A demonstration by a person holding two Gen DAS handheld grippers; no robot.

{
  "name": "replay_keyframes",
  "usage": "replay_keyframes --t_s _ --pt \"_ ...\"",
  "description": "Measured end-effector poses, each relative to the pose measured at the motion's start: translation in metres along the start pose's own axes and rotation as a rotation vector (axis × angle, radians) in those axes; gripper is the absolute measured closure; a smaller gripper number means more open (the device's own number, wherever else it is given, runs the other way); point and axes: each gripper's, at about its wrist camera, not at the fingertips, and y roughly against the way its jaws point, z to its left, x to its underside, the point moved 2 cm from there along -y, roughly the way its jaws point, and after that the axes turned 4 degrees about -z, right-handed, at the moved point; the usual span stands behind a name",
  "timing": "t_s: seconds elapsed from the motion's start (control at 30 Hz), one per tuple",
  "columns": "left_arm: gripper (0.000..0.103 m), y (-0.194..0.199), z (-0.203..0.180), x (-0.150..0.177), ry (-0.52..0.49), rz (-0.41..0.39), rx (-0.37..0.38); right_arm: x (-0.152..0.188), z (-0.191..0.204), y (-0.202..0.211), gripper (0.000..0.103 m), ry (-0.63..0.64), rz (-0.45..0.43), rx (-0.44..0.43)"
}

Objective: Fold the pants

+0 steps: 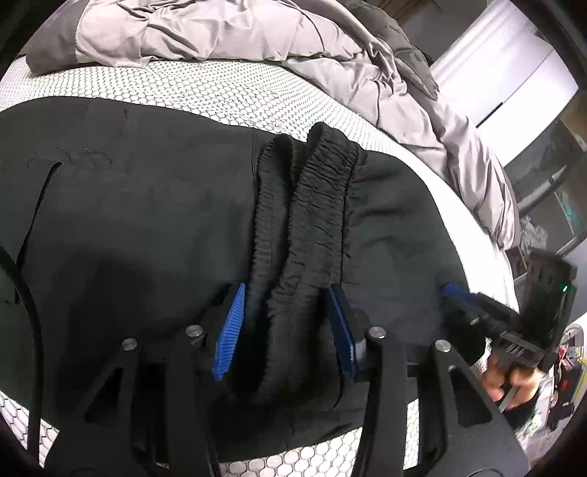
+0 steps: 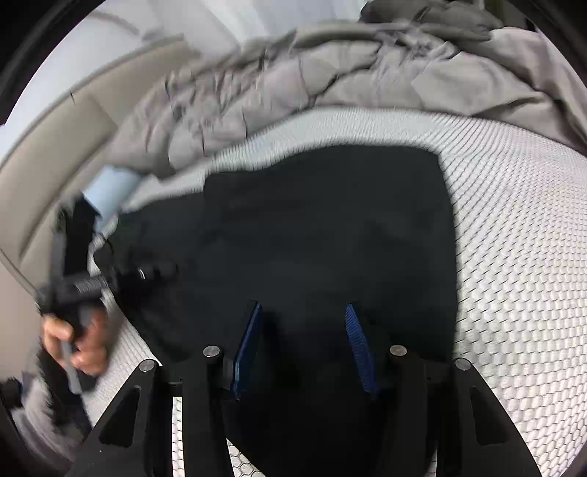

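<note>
Black pants lie spread on a white honeycomb-patterned mattress. Their ribbed elastic waistband is bunched in two ridges and runs down between my left gripper's blue pads. My left gripper is open around the waistband, jaws on either side. The right gripper shows at the right edge of the left wrist view, low at the pants' edge. In the right wrist view the pants lie flat and my right gripper is open just above the dark fabric, holding nothing. The left gripper appears blurred at the left.
A rumpled grey duvet is heaped along the far side of the mattress, also in the right wrist view. A beige headboard or wall panel lies left. Shelving and clutter stand beyond the bed's right edge.
</note>
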Motion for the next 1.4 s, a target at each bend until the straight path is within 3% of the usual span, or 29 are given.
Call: replay_keyframes --t_s 0.03,0.27,0.37,0.47,0.53,0.7,0.73,0.77,0.83,0.93,1.0,1.03,1.17,1.27,1.4 --pt "0.062 0.0 -0.001 0.0 -0.002 -0.001 -0.003 0.0 0.003 -0.007 0.054 0.016 0.007 0.02" --pt "0.094 0.029 -0.018 0.0 -0.104 -0.049 0.003 0.0 0.006 -0.01 0.052 0.033 0.01 0.031" --pt "0.096 0.046 -0.028 -0.001 -0.155 -0.054 0.008 0.001 0.004 -0.009 0.052 0.038 0.012 0.031" --pt "0.096 0.036 -0.016 0.006 -0.192 0.0 -0.093 0.002 0.003 -0.008 0.052 0.043 0.012 0.031" --pt "0.093 0.021 0.0 0.01 -0.145 0.055 -0.085 0.002 0.003 -0.007 0.052 0.047 0.013 0.03" --pt "0.09 0.046 -0.002 -0.001 -0.107 -0.005 0.022 0.003 0.003 -0.006 0.051 0.052 0.016 0.032" --pt "0.079 0.052 -0.006 -0.001 -0.107 -0.015 0.053 0.003 0.003 -0.006 0.05 0.05 0.016 0.031" --pt "0.057 0.054 -0.01 0.0 -0.115 -0.014 0.072 0.003 0.003 -0.006 0.05 0.05 0.016 0.03" --pt "0.032 0.048 -0.018 0.005 -0.159 0.024 0.053 0.002 0.004 -0.007 0.05 0.05 0.016 0.031" --pt "0.031 0.022 -0.023 0.019 -0.232 0.126 -0.067 0.003 0.005 -0.006 0.048 0.055 0.016 0.033" --pt "0.033 0.018 -0.032 0.025 -0.311 0.098 -0.114 0.004 0.005 -0.007 0.047 0.06 0.017 0.036" --pt "0.04 0.018 -0.037 0.027 -0.34 0.1 -0.133 0.004 0.005 -0.007 0.047 0.062 0.017 0.037" --pt "0.058 0.031 -0.045 0.026 -0.361 0.081 -0.126 0.003 0.005 -0.006 0.047 0.056 0.015 0.036" --pt "0.059 0.046 -0.053 0.033 -0.407 0.082 -0.121 0.002 0.005 -0.004 0.046 0.038 0.015 0.03" --pt "0.054 0.034 -0.058 0.042 -0.443 0.123 -0.144 0.002 0.005 0.008 0.042 0.039 -0.008 0.001"
